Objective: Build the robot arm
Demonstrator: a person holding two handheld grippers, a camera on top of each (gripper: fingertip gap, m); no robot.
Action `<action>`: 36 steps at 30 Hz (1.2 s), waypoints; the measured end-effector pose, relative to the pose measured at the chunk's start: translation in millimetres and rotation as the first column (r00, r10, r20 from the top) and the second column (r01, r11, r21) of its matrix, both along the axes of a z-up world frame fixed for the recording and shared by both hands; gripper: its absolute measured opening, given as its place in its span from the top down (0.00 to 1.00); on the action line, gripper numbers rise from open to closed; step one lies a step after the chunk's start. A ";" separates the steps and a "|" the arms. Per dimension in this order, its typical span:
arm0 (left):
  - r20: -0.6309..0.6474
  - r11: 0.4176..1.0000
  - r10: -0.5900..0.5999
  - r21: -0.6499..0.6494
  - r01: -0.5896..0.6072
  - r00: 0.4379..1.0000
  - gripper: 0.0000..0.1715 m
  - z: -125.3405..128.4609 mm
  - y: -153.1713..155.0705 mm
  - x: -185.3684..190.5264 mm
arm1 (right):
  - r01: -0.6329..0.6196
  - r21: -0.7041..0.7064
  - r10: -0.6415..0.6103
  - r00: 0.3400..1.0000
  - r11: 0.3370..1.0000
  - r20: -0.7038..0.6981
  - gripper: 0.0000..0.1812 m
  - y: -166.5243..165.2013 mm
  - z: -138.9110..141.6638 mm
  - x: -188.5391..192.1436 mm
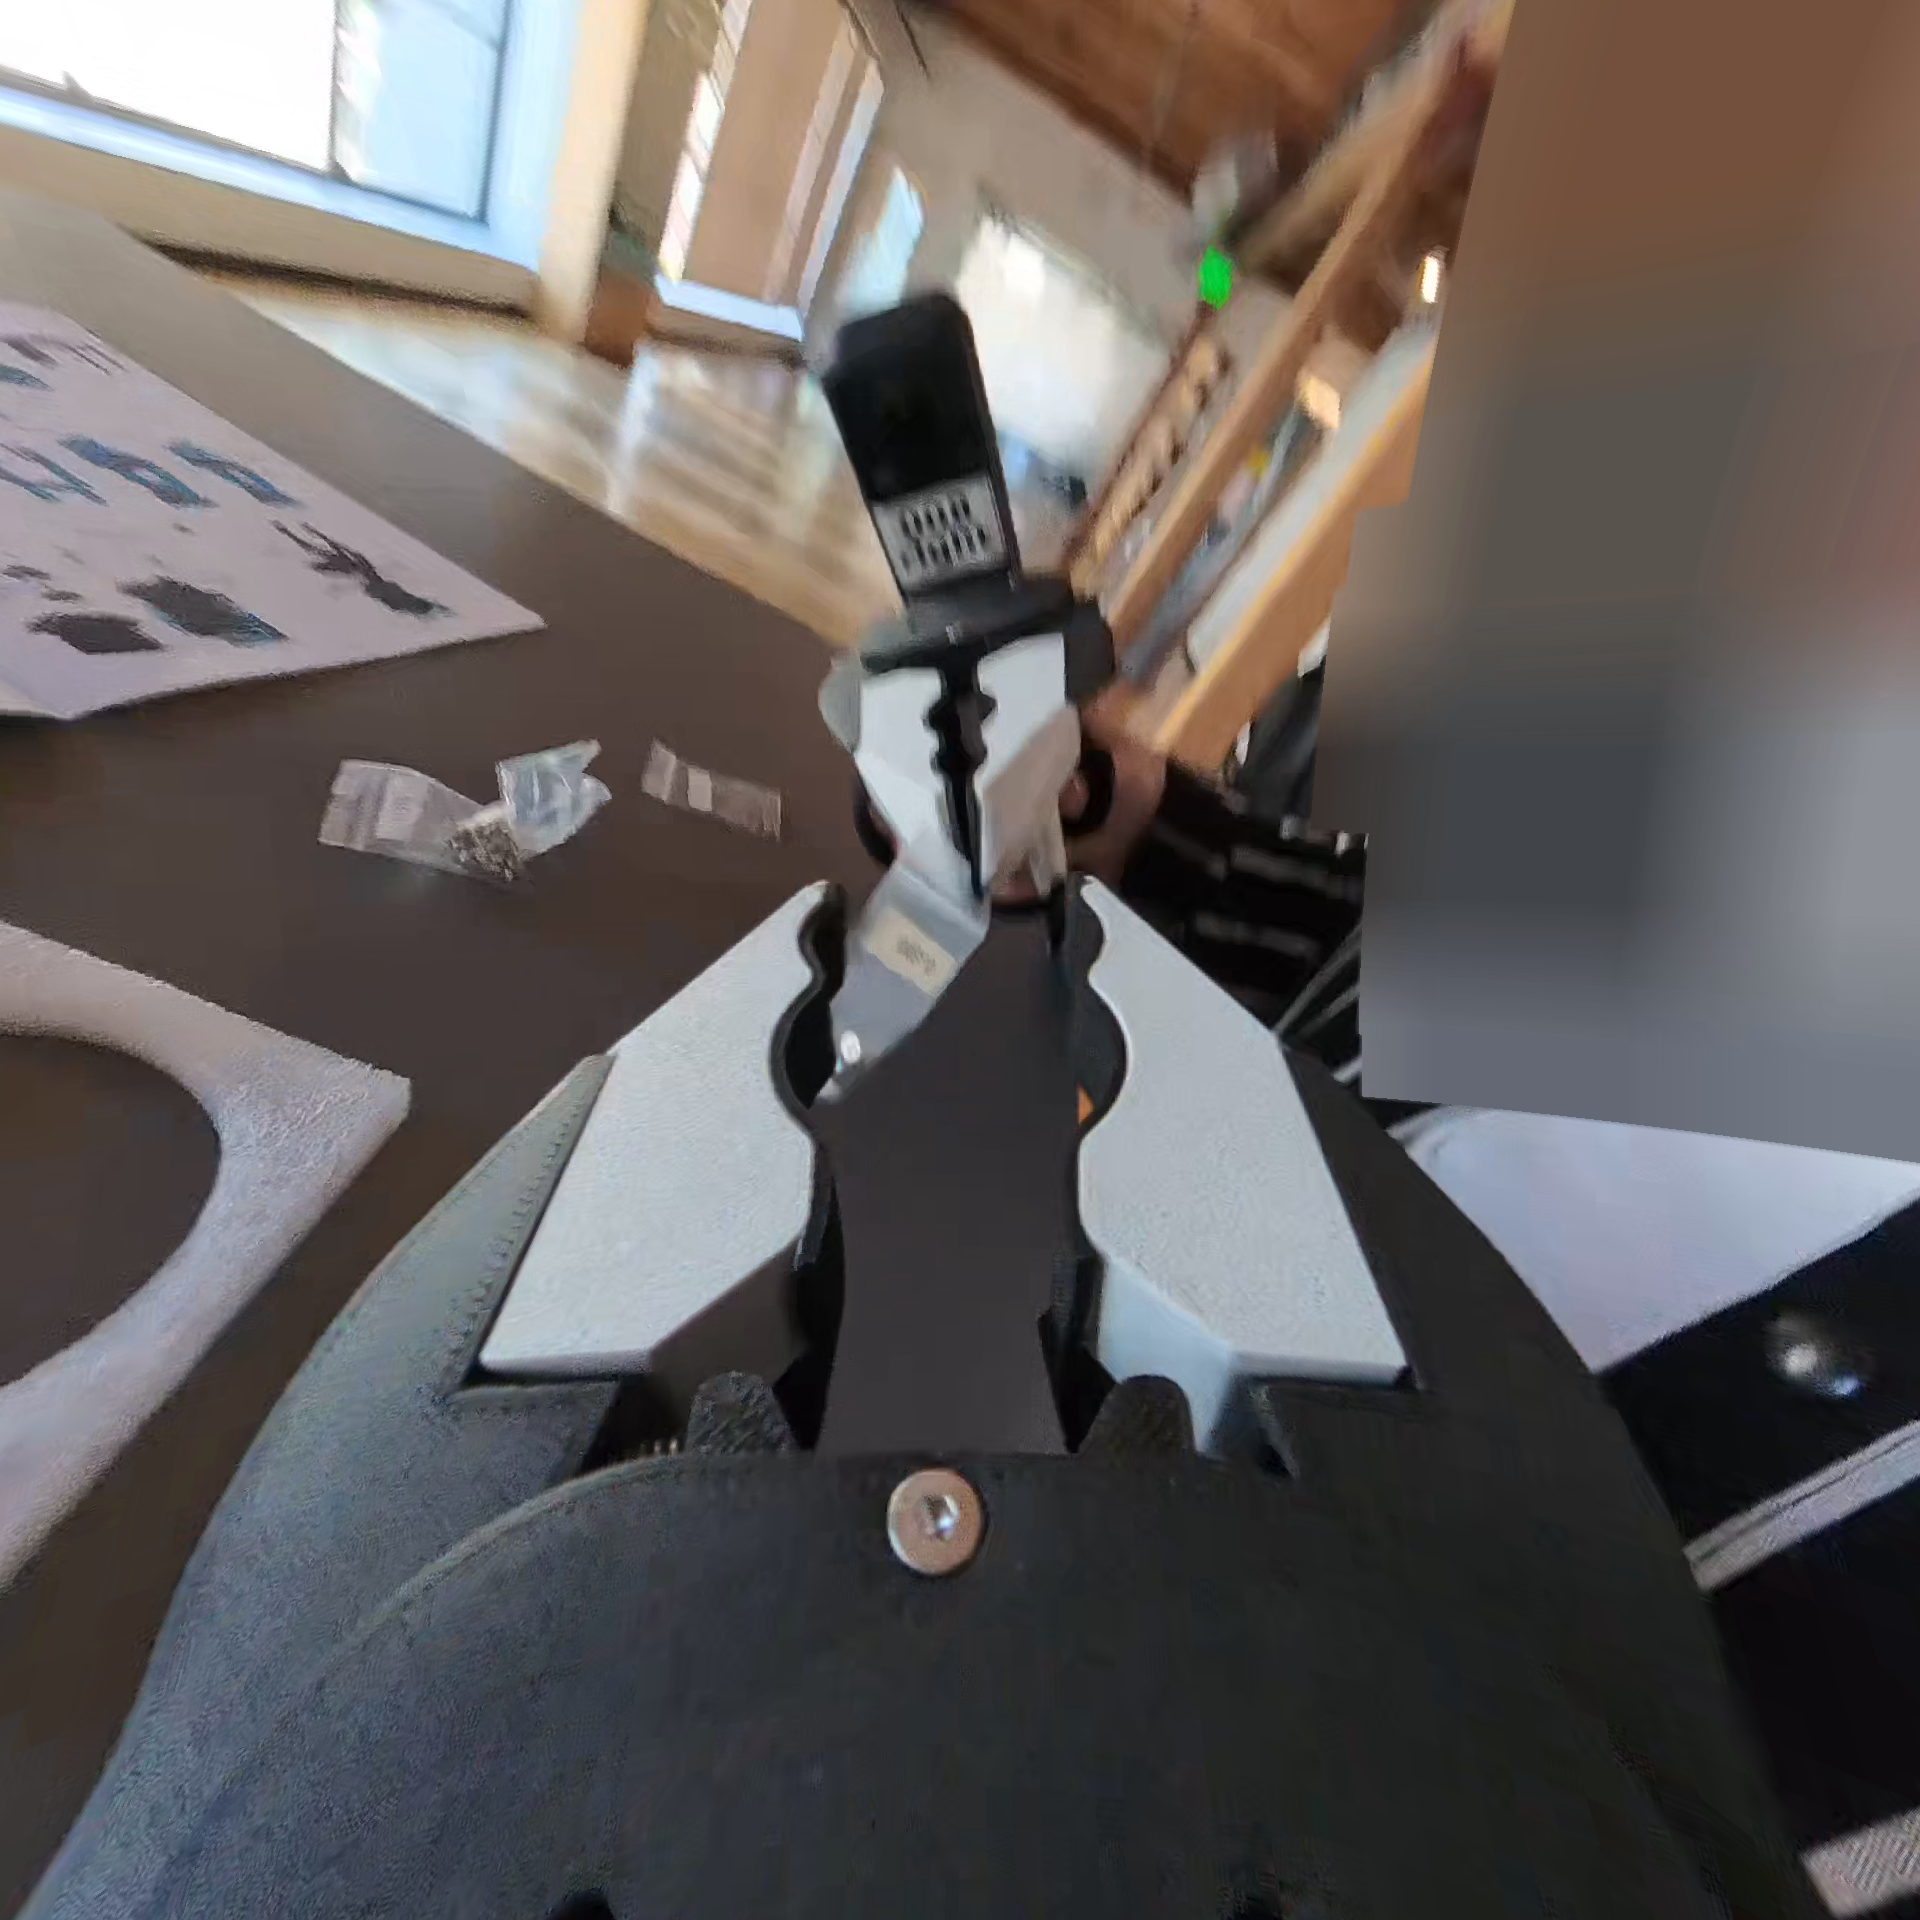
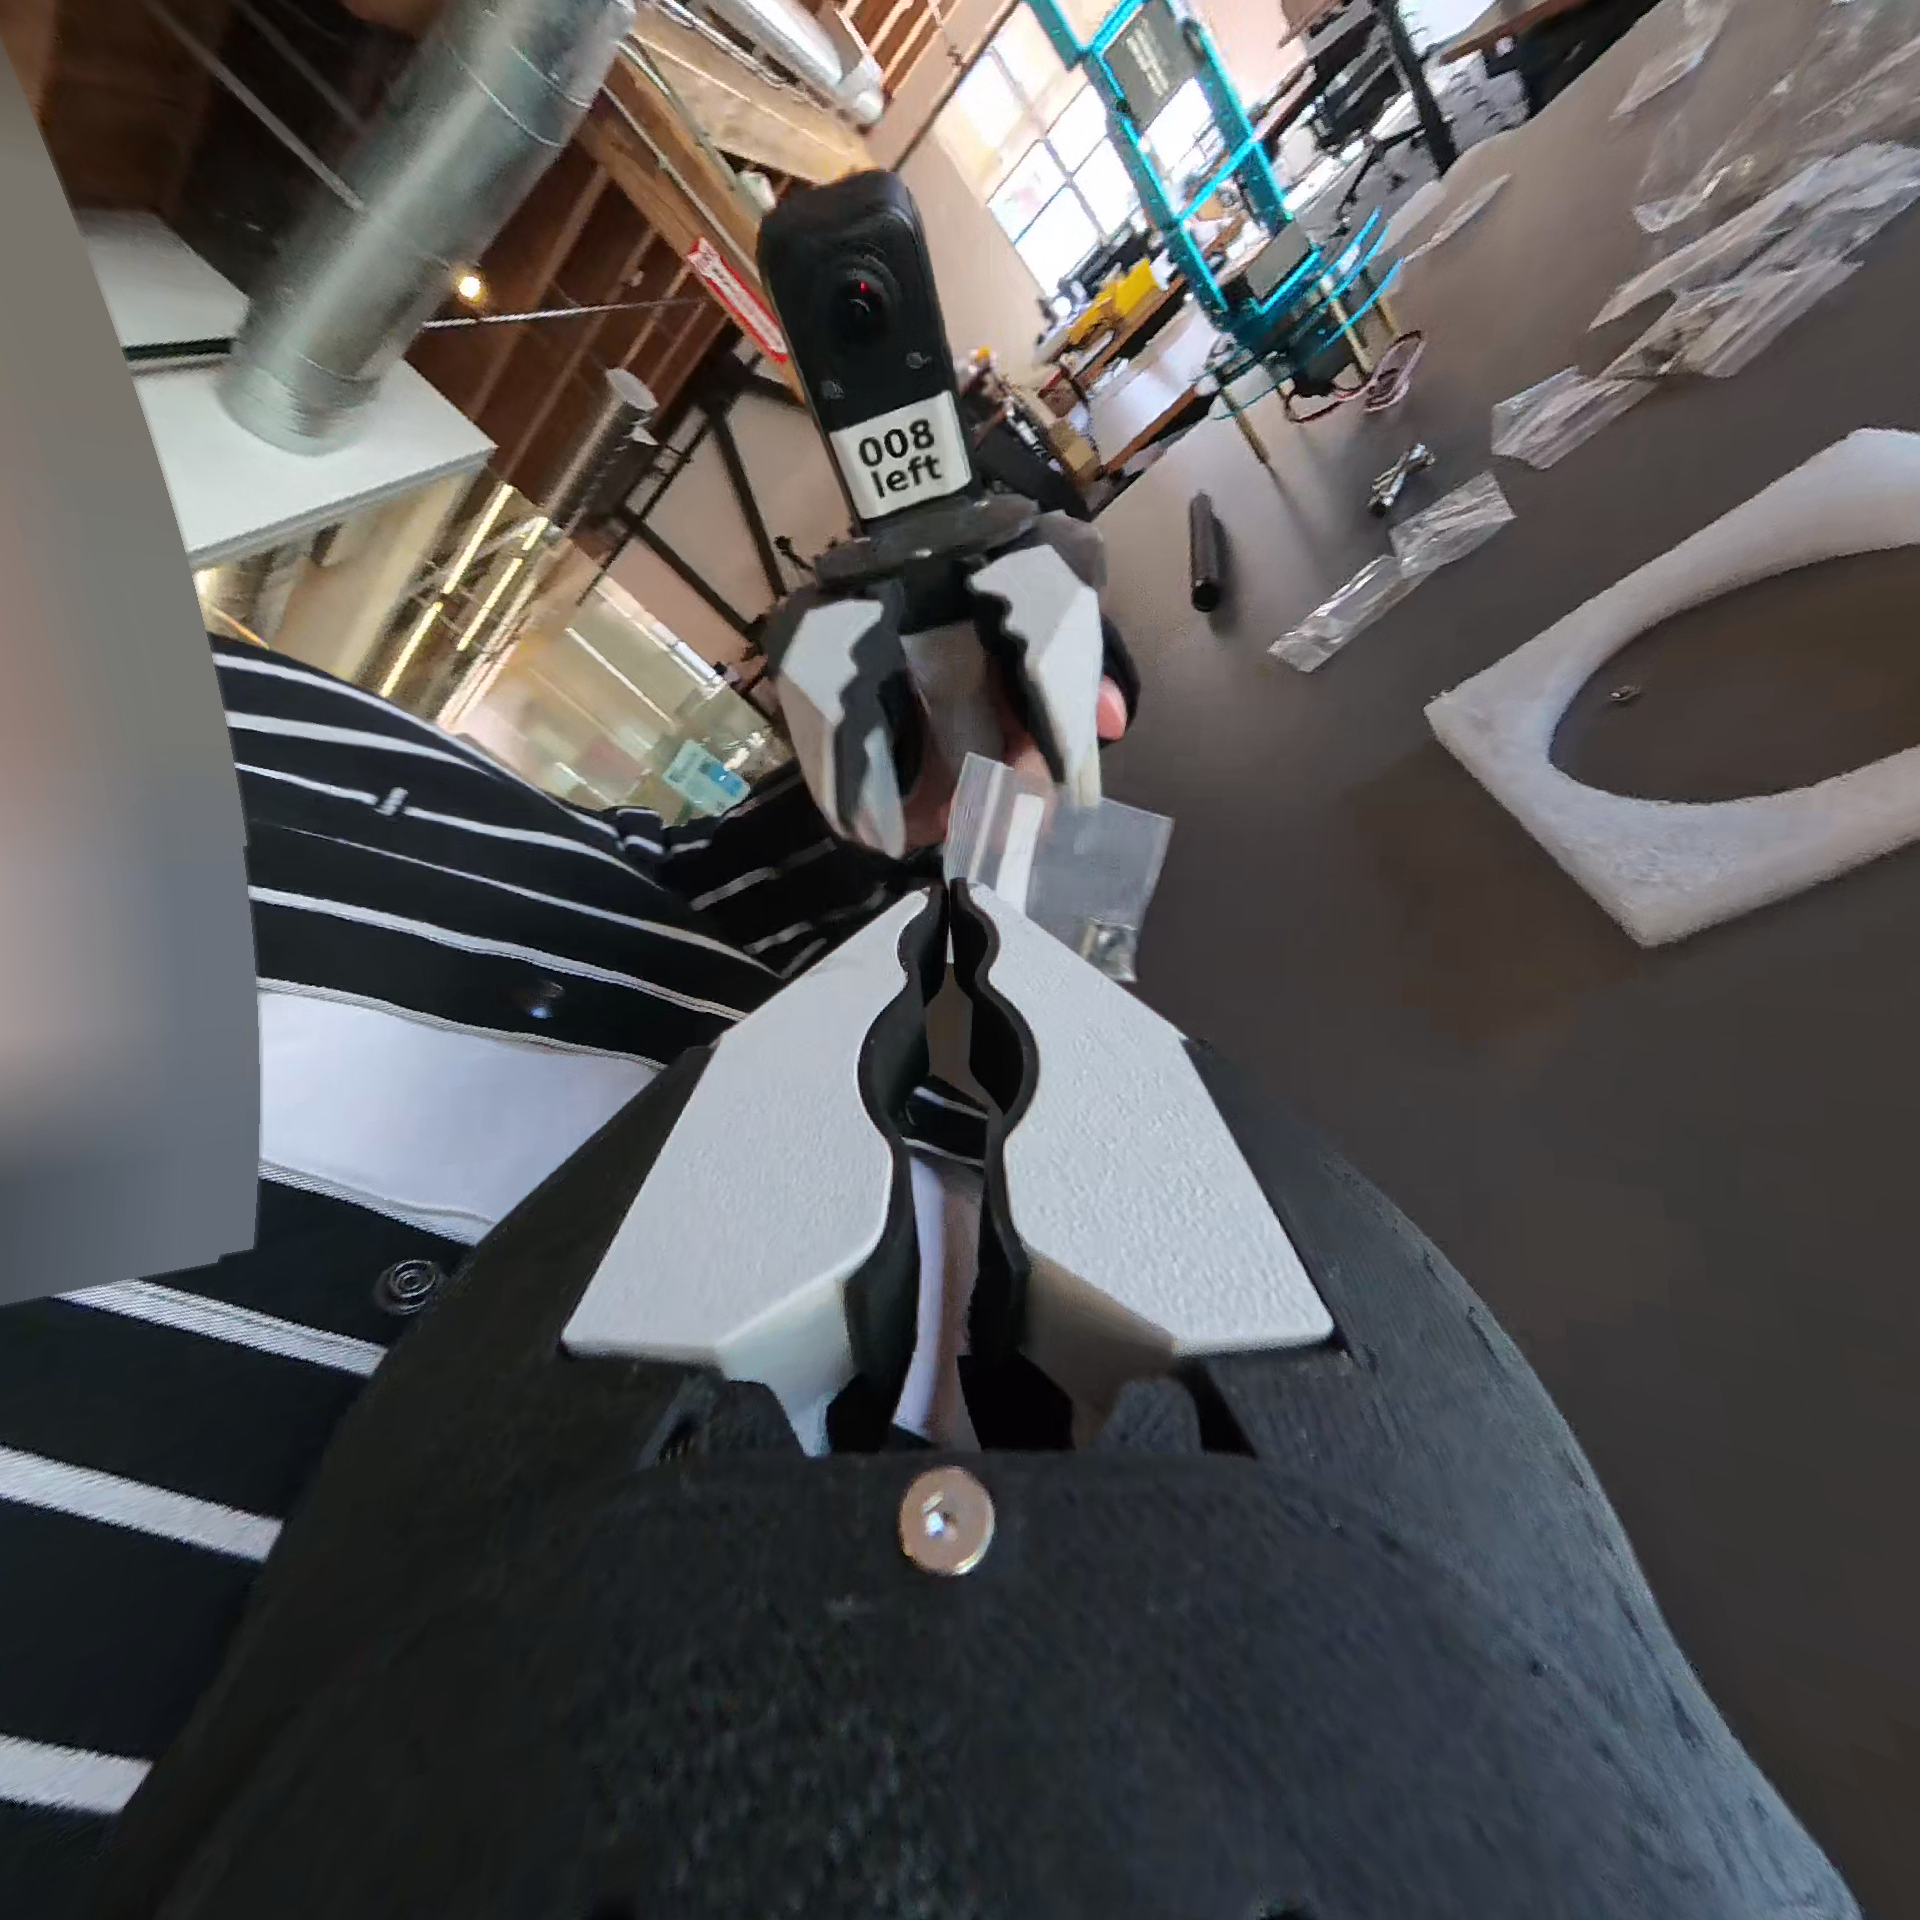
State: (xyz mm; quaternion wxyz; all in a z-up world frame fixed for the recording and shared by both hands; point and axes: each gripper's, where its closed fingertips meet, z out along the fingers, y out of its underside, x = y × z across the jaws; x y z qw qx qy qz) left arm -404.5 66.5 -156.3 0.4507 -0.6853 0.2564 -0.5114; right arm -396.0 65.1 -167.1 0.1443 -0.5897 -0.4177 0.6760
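Between both grippers, blurred clear bag (image 1: 902, 982) pinched by right gripper (image 2: 951, 896)

Workshop; ductwork (image 2: 416, 197); cluttered benches (image 2: 1174, 301)

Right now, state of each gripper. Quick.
Left gripper: open, its fingers on either side of the small clear plastic bag.
Right gripper: shut on the small clear plastic bag's top edge.
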 end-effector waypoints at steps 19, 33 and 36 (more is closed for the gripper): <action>0.036 0.984 -0.166 -0.063 0.168 0.985 1.00 -7.5 -12.3 -12.2 | 0.076 -0.021 -0.076 0.997 0.997 -0.014 1.00 -6.0 6.5 -30.6; 0.070 0.953 -0.294 -0.054 0.298 0.953 1.00 -9.0 -31.4 -57.8 | 0.221 -0.063 -0.222 0.975 0.973 -0.011 1.00 -20.7 1.8 -76.5; 0.078 0.949 -0.305 -0.059 0.310 0.949 1.00 -10.0 -33.5 -63.8 | 0.255 -0.041 -0.255 0.967 0.966 0.012 1.00 -21.8 -1.9 -82.8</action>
